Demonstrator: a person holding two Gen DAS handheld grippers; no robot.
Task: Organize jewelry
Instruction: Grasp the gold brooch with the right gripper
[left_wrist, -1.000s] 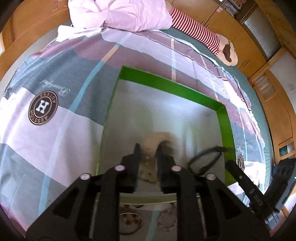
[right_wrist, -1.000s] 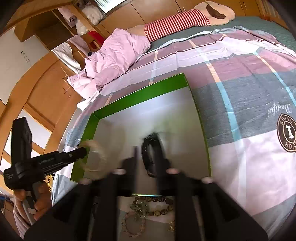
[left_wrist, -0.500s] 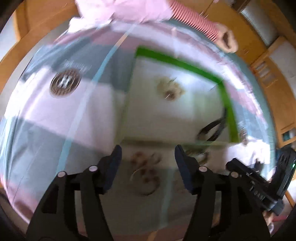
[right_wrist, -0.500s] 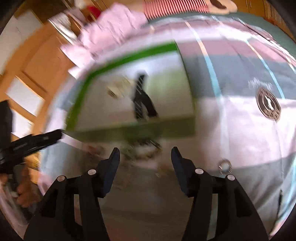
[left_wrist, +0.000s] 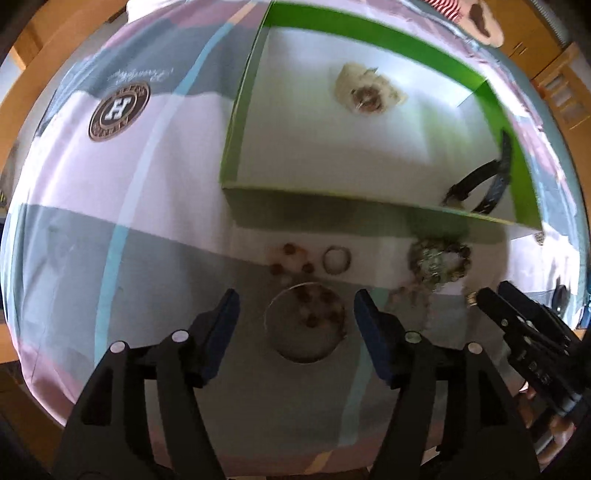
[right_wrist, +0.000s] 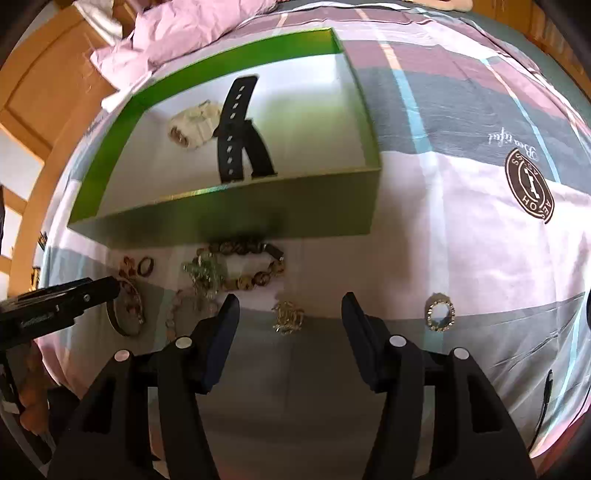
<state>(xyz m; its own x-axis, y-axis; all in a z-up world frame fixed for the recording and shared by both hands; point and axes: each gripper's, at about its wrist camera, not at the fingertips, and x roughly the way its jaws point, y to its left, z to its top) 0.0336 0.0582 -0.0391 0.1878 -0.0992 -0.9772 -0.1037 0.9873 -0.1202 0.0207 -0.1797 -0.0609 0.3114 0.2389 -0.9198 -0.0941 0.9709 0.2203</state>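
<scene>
The left claw is pointing down at the bed, and its jaws are opening with nothing pinched in them. A round bangle is lying flat on the bedspread right between the two tips, a bit past them. It is a ring shape, so it has no long side to line up with. This claw is the nearer one to it.

The right claw is open and empty too. A small gold charm is lying between its tips, just ahead. A bead bracelet is sitting farther ahead, and a sparkly ring is off to its right.

Past both claws is the green box. A black strap and a cream piece are already lying inside.
</scene>
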